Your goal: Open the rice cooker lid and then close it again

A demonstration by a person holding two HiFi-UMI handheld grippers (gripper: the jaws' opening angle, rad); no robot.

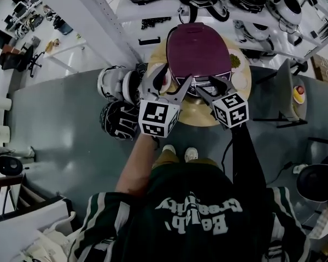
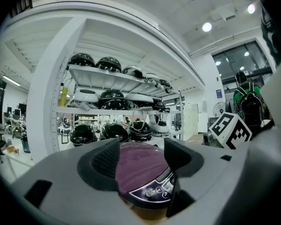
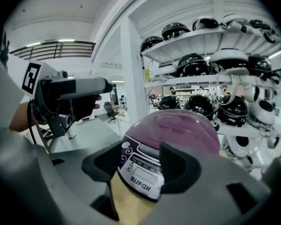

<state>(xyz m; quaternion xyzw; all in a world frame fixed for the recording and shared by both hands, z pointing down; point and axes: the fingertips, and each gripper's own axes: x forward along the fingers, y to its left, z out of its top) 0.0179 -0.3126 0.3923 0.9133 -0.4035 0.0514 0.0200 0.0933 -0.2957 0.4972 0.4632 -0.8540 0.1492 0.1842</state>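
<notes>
Since the round tan wooden table (image 1: 195, 115) is small and the white metal shelving (image 3: 196, 40) with its black helmets stands close behind it, we judge that a hard shove at the front could slide the glossy purple domed rice cooker (image 1: 198, 51) back toward the shelves. It sits at the middle of that table with its lid down. Its long axis runs from us toward the shelving, with the hinge probably at the far end and the dark control panel (image 3: 141, 177) facing us. Both tongs hover at that front: the left gripper (image 2: 141, 156) and the right gripper (image 3: 139, 161) each have their jaws released and wide, pinching nothing, with the panel framed between them. A jaw tip landing on the small round buttons (image 2: 152, 192) rather than the lid latch could start a program — or the lid could spring up against a jaw.
</notes>
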